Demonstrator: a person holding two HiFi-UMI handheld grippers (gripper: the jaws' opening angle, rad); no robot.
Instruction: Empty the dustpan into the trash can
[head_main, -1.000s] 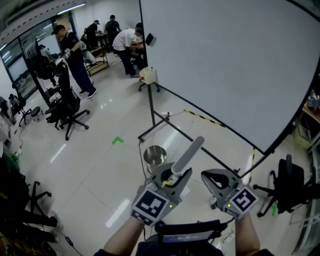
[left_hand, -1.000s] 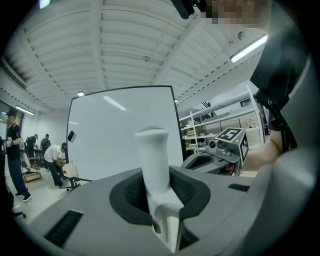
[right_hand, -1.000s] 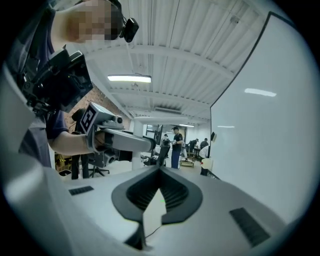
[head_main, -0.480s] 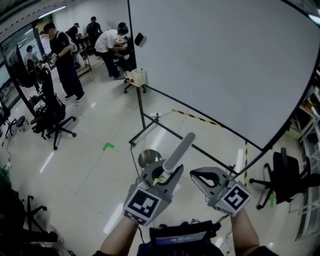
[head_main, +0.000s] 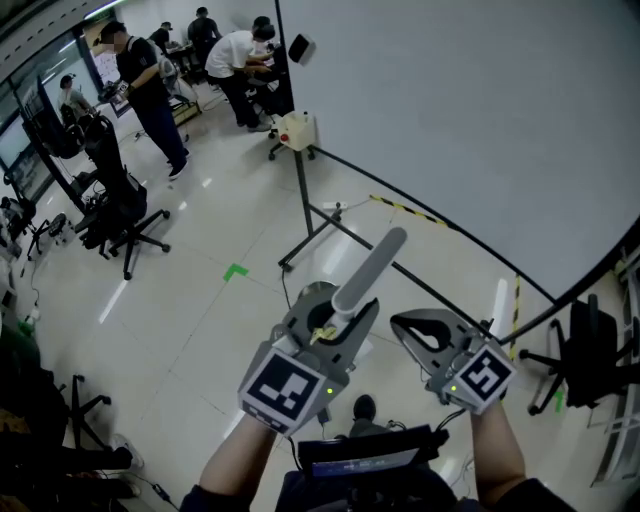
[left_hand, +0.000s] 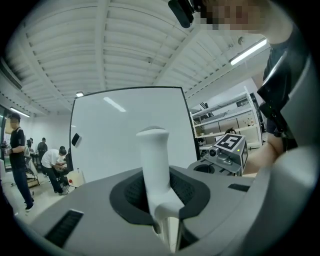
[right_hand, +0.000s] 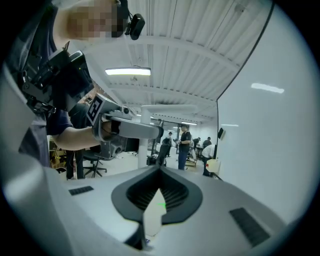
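Carry step, I judge: the left gripper (head_main: 340, 318) clamps the dustpan handle (head_main: 372, 268); the right gripper (head_main: 405, 328) is closed and empty. The steel trash can (head_main: 312, 291) lies just beyond the left jaws, so next tip the pan over it.

Left tongs (head_main: 340, 308) gripping handle (head_main: 372, 268), right tongs (head_main: 399, 324) closed

dustpan handle (head_main: 368, 275): lower end hidden within left tool (head_main: 338, 324) | metal bin (head_main: 310, 292): mostly covered by that tool | people at far desks (head_main: 240, 52): too small for detail
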